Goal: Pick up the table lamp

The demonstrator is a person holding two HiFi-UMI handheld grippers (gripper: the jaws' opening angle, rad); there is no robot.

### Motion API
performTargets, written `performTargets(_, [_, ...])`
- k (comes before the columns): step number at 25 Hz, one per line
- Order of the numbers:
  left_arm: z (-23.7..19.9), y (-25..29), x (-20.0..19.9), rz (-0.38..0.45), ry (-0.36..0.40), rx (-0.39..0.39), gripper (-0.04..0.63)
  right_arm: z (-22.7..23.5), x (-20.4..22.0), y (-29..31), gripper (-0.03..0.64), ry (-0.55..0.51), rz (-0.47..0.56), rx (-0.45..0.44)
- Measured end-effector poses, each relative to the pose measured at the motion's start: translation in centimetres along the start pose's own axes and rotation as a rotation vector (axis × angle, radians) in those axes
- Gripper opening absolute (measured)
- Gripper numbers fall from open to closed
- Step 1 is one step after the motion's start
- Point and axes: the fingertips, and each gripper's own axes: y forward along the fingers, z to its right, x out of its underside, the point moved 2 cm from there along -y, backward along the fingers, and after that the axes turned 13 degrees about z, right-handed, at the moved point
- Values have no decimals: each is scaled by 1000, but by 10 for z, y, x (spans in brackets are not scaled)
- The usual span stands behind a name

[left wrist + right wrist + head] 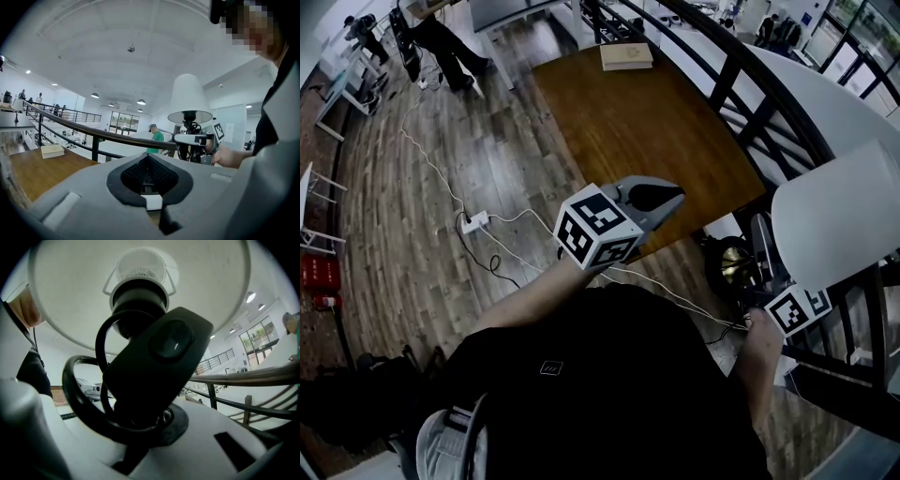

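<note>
The lamp (836, 225) hangs in the air off the table's (656, 131) near right corner, close against the railing (787, 122). The right gripper (140, 420) is clenched on the lamp's thin stem, below the shade. A black cord (82, 394) loops around the stem, and its switch (161, 364) sits just above the jaws.

The hold looks like the weak point. It is a narrow pinch on a slim stem, with the wide shade above and the brass base (733, 267) below. A quick swing or tilt could make the lamp pivot or slide in the jaws. If the loose cord is partly caught between the pads, the grip on the stem would be less sure.

The shade is near the railing, so a sideways move could knock it and twist the lamp.

A white cable (666, 289) runs over the floor from a power strip (474, 222) toward the lamp. I cannot tell whether it is the lamp's own lead. If it is, lifting or carrying further could pull it taut and tug the lamp or drag the strip.

The left gripper (675, 199) is closed with nothing in it, over the table's near edge. It gives the lamp no support.
</note>
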Motion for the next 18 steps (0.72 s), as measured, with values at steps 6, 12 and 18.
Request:
performTargets(6, [0, 5, -3, 11, 14, 27, 8, 3, 0, -1, 15, 18, 15, 26])
performTargets(12, [-17, -2, -14, 29, 47, -1, 8, 6, 2, 0, 15, 15, 10, 48])
performTargets(18, [-27, -7, -22, 39, 57, -23, 8, 9, 4, 6, 15, 29, 12, 54])
